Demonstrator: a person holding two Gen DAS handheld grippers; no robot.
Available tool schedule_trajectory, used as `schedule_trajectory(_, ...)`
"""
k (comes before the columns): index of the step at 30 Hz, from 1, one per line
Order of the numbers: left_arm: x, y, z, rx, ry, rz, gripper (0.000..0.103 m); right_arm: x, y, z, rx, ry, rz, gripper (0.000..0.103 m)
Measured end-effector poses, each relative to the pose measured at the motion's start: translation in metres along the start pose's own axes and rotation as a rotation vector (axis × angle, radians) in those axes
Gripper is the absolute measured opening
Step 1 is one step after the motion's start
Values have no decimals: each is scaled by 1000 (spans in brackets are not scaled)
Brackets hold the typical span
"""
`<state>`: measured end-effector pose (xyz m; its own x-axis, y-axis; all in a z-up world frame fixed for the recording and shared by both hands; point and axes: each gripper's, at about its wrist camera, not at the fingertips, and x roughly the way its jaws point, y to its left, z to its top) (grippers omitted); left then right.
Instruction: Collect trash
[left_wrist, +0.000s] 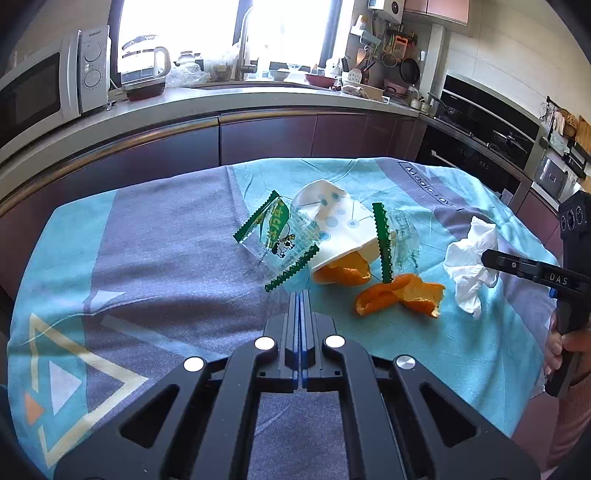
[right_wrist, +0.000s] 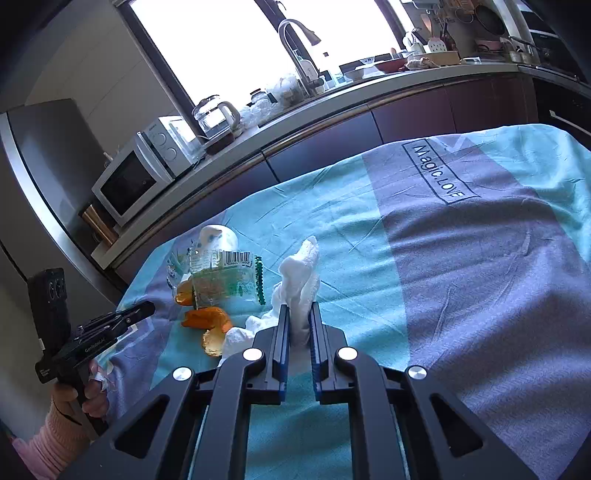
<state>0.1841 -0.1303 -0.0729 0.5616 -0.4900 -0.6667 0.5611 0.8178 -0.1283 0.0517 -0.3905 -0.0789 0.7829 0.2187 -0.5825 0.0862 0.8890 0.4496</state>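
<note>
The crumpled white paper tissue (right_wrist: 301, 284) stands pinched between the fingers of the right gripper (right_wrist: 299, 321), on the cloth directly ahead of it. Step in hand, as judged: picking up the first piece of trash. Next move: lift clear, carry to a bin; none is visible. The left gripper (left_wrist: 301, 295) is pressed together, empty, just short of the clear green-edged plastic wrapper (left_wrist: 280, 240) and orange peel (left_wrist: 400, 299). A blue-and-grey tablecloth (right_wrist: 461, 258) covers the surface; a kitchen counter (left_wrist: 192, 107) with a microwave (left_wrist: 55, 85) lies beyond.

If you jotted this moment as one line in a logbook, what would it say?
left claw: shut, empty | right claw: shut on white tissue | orange peel, paper cup, wrappers: on cloth
</note>
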Motion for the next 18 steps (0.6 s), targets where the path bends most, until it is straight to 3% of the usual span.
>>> schedule_trajectory(4,-10,0,-1,22,-23,-6,1,-10,4,1,0,-22,20,9)
schedule_trajectory(6,-5,-1,2,28,2,2,17,-12,7,1,-2,-27,30,9)
schedule_trajectory(7,-3,-1,3,25,0,22,31,-11,9,1,-5,-26,36,9)
schedule_trajectory(8,1,-1,6,33,-1,28,33,-11,10,1,-6,-26,40,9)
schedule_trajectory(14,25,-1,21,54,35,24,38,-6,12,-2,-2,-12,59,9)
schedule_trajectory(18,43,2,25,60,74,0,29,-6,9,-2,7,-11,68,9)
